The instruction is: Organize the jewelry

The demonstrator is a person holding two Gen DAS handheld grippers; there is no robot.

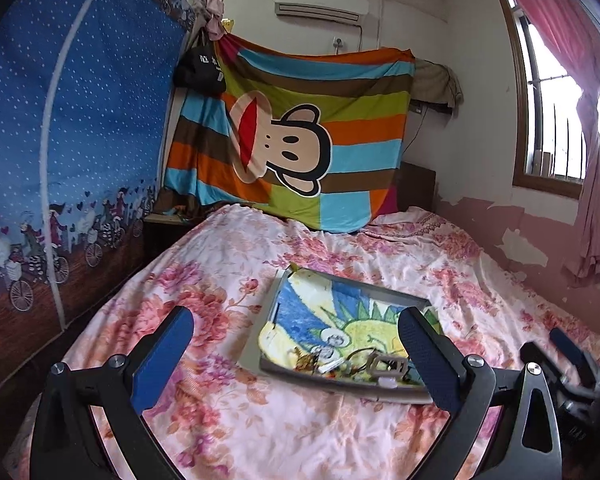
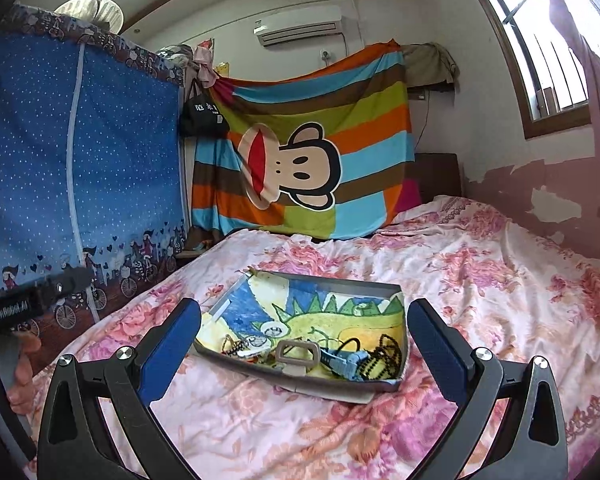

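Rumpled floral bedspread (image 2: 440, 280), shallow tray (image 2: 340, 282)

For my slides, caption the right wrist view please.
Open right gripper hovers over a tray of tangled jewelry on a floral bedspread.

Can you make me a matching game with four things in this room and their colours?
Things:
1. tray
2. wardrobe
3. curtain
4. beads

Colours:
A. pink
B. black
C. grey
D. blue with white dots

Pairs: 1-C, 2-D, 3-A, 4-B
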